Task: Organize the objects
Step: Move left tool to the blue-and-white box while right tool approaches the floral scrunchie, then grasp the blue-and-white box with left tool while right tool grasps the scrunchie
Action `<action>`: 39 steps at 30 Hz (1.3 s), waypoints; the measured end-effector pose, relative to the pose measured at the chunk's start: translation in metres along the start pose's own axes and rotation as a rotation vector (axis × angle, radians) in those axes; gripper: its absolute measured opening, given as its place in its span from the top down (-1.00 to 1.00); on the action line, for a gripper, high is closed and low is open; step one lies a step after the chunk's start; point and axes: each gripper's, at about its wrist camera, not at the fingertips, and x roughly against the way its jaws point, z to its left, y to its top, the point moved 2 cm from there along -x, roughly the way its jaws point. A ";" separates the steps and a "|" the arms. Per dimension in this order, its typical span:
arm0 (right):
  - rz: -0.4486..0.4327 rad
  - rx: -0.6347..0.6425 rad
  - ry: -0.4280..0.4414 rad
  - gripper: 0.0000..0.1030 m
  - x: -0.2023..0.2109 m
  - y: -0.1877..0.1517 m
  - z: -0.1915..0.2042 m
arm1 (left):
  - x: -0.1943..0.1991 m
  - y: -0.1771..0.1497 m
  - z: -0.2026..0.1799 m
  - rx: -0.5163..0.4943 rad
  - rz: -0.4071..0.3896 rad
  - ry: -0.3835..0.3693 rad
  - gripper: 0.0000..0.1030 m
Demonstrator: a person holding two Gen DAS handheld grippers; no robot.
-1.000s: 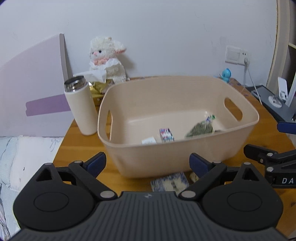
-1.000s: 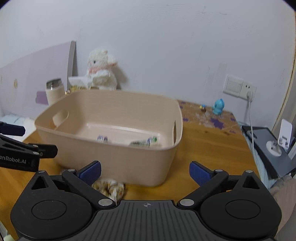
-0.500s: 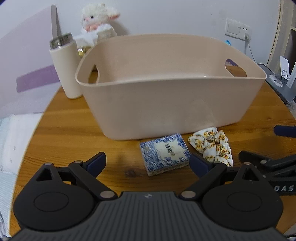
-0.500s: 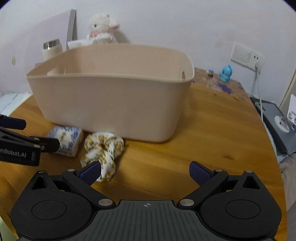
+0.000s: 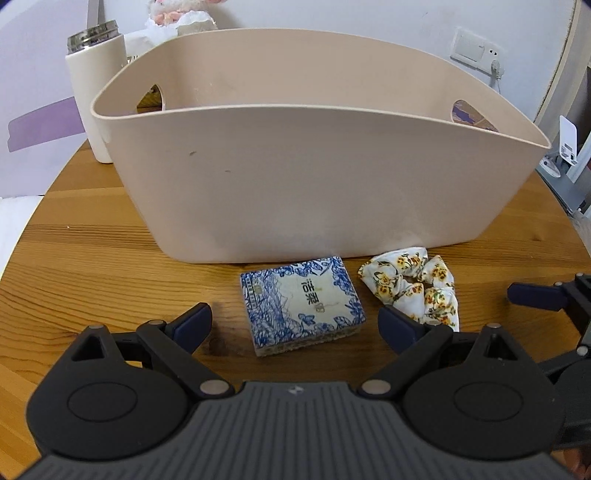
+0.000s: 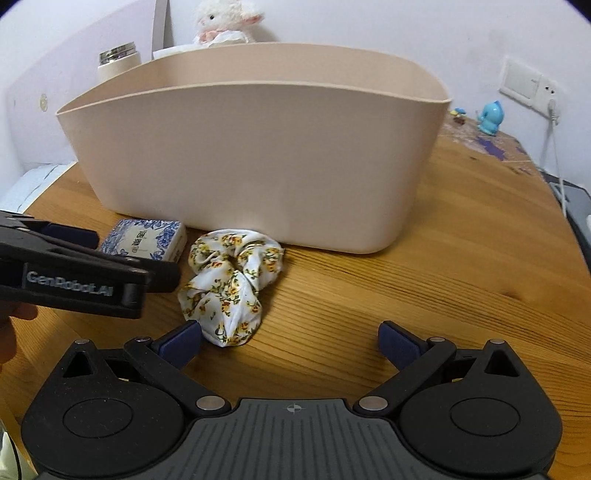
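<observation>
A blue-and-white patterned box (image 5: pixel 302 302) lies on the wooden table just in front of a beige basket (image 5: pixel 295 177). My left gripper (image 5: pixel 295 323) is open, its fingers on either side of the box, low over the table. A floral scrunchie (image 5: pixel 413 286) lies right of the box. In the right wrist view the scrunchie (image 6: pixel 231 284) lies ahead of my open right gripper (image 6: pixel 290 341), near its left finger. The box (image 6: pixel 146 240) and basket (image 6: pixel 255 162) show there too, with the left gripper (image 6: pixel 122 266) reaching in from the left.
A white flask (image 5: pixel 94 92) stands left of the basket, a plush lamb (image 6: pixel 225 22) behind it. A blue figurine (image 6: pixel 489 118) and a wall socket with a cable (image 6: pixel 546 99) are at the back right. A grey device (image 5: pixel 565 177) sits at the right edge.
Both grippers have dropped from above the basket to table level and moved closer to the box and scrunchie. The basket's inside is now hidden by its front wall.
</observation>
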 end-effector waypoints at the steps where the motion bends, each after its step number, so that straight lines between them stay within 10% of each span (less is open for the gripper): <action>1: -0.001 0.008 0.000 -1.00 -0.002 0.001 0.002 | -0.002 0.001 0.001 0.000 0.003 0.005 -0.88; 14: -0.063 0.043 0.027 -0.93 -0.013 0.009 0.023 | -0.006 0.002 0.013 -0.021 0.001 0.051 -0.76; 25: -0.082 0.074 0.053 0.60 0.001 0.010 0.034 | 0.007 -0.001 0.025 -0.020 0.003 0.031 -0.27; 39: -0.139 0.067 0.038 0.73 0.040 0.012 0.038 | 0.039 -0.011 0.027 -0.027 -0.050 -0.007 -0.26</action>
